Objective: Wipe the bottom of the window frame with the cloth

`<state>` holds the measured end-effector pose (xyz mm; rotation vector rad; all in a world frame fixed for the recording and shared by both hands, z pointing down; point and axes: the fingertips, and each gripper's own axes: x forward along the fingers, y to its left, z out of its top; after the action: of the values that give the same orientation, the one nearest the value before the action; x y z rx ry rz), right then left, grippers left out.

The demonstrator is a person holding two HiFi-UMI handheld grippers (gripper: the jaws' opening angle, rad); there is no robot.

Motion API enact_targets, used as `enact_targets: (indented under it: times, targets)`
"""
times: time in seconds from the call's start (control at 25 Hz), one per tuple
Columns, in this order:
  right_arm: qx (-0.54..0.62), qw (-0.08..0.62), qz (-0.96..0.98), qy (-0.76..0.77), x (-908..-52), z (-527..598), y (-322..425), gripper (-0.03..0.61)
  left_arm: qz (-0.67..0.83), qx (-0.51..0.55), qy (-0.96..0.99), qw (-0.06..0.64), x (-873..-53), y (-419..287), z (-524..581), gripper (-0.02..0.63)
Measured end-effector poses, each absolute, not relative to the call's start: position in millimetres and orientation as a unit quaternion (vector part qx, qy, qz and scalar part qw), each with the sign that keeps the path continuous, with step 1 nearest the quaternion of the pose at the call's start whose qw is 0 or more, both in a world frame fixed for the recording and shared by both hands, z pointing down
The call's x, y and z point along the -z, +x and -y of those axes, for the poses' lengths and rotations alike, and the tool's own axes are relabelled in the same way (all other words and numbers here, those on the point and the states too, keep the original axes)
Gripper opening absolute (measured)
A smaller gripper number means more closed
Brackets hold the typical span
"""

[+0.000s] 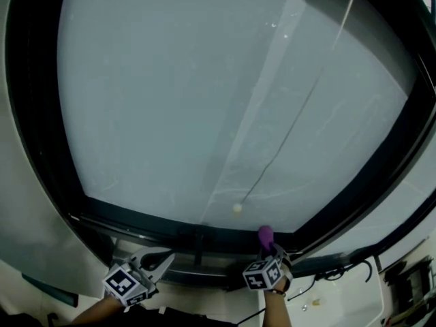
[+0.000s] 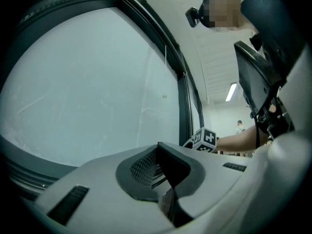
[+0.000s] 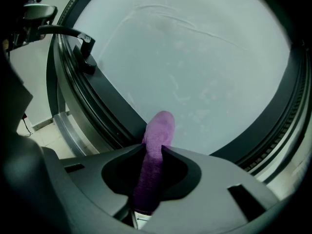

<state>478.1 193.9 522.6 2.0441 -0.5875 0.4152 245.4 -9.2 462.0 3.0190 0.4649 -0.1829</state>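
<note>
**Purple cloth clamped in the right gripper at the bottom rail**

The cloth point(image 3: 161, 126) is gripped by the right gripper point(image 3: 154, 152). The jaws are closed on its middle, and its rounded purple end sticks out past the fingertips. In the head view the cloth point(image 1: 266, 235) is seen at the bottom rail point(image 1: 170, 225) of the window frame point(image 1: 41, 148), right of the rail's middle and just under the lower edge of the glass pane point(image 1: 204, 101). Whether the cloth end touches the rail cannot be told.

The right gripper point(image 1: 268, 249) is held below the rail and pointed up at it, with its marker cube point(image 1: 263, 275) towards the person and the forearm point(image 1: 276, 308) under it. The left gripper point(image 1: 163, 257) is held below the rail's left part, well apart from the cloth and angled to the right along the rail. Its jaws are brought together at the tips, with nothing between them, as the left gripper view point(image 2: 159, 147) shows.

A thin cord point(image 1: 300, 114) hangs down the glass and ends in a pale bead point(image 1: 237, 208) just above the rail, a little left of the cloth. Left of the cloth the rail runs on bare, past the left gripper. Right of the cloth it soon meets the frame's slanting right side. A dark handle point(image 3: 73, 33) is seen on the frame in the right gripper view. Below the rail's right end a black cable point(image 1: 340, 272) lies on the white sill point(image 1: 354, 302).
</note>
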Motion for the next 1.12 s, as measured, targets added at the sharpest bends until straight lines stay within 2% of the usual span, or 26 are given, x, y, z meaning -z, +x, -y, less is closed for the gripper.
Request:
enact_targets:
  times: [0.2,0.56,1.12]
  targets:
    - [-0.168,0.468,0.252,0.830,-523,-181,469,0.086,-0.139,0.064,0.986,0.066,-458,234,23,0.005]
    - [-0.148,0.495,0.273,0.811,-521,-148,447,0.086,-0.109,0.079,0.990,0.048,-460,210,44,0.005]
    - [-0.135,0.486,0.313,0.805,-520,-103,416,0.086,-0.094,0.062,0.993,0.036,-469,189,63,0.005]
